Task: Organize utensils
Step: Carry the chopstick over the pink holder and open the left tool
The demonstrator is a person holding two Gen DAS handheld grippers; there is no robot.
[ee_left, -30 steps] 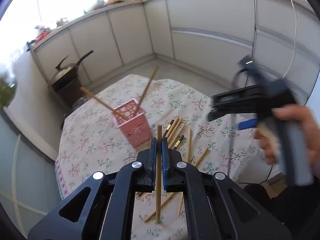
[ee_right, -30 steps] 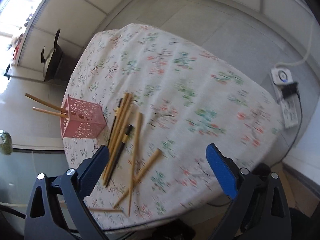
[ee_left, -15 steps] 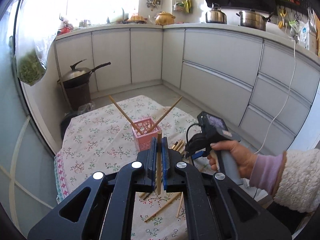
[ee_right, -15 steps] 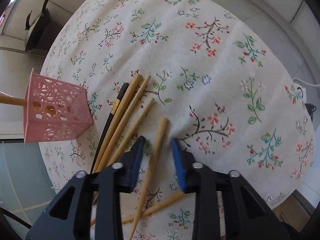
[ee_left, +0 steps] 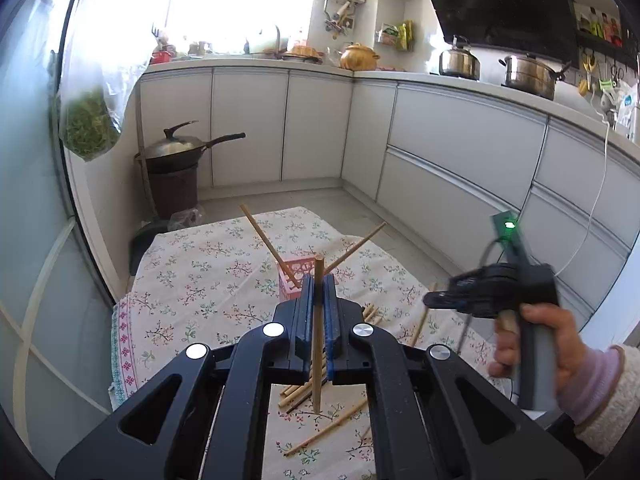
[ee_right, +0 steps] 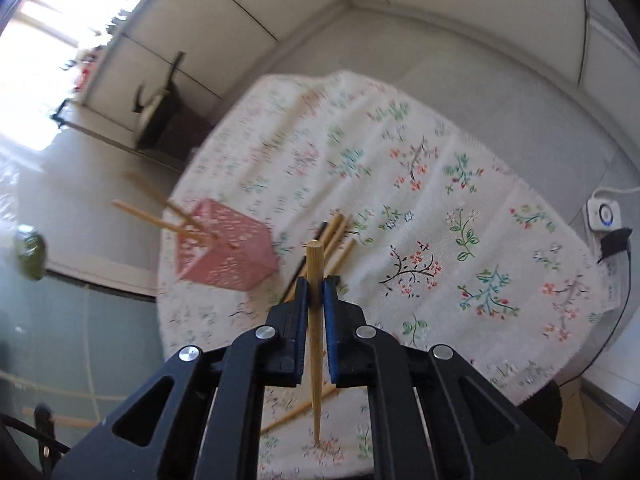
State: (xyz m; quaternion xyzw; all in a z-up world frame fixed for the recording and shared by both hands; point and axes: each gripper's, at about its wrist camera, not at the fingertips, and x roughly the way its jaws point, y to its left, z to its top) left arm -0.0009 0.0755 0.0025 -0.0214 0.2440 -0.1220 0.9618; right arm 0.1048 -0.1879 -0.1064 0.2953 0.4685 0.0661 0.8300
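A wooden chopstick [ee_left: 318, 332] is clamped upright between the closed blue pads of the left claw [ee_left: 319, 304], its blunt top standing above the pads and its tip hanging below them. In the left wrist view the pink holder [ee_left: 298, 280] is seen at 12 o'clock just past the claw, partly hidden by it, with two chopsticks [ee_left: 266, 244] leaning out of it toward 11 and 1 o'clock.

The right claw [ee_right: 315, 292] is likewise closed on a chopstick of its own [ee_right: 315, 340], held near upright. From the right wrist view the holder [ee_right: 224, 252] is seen at 10 o'clock, standing on the floral-clothed surface [ee_right: 440, 200]. A loose bundle of chopsticks [ee_right: 336, 236], one of them dark, lies on the cloth at 12 o'clock, just beside the holder. More chopsticks [ee_left: 328, 426] are scattered on the cloth at 6 o'clock under the left claw.

In the left wrist view the right claw [ee_left: 436, 300] is seen at 3 o'clock, held by a hand [ee_left: 556, 344] above the cloth.
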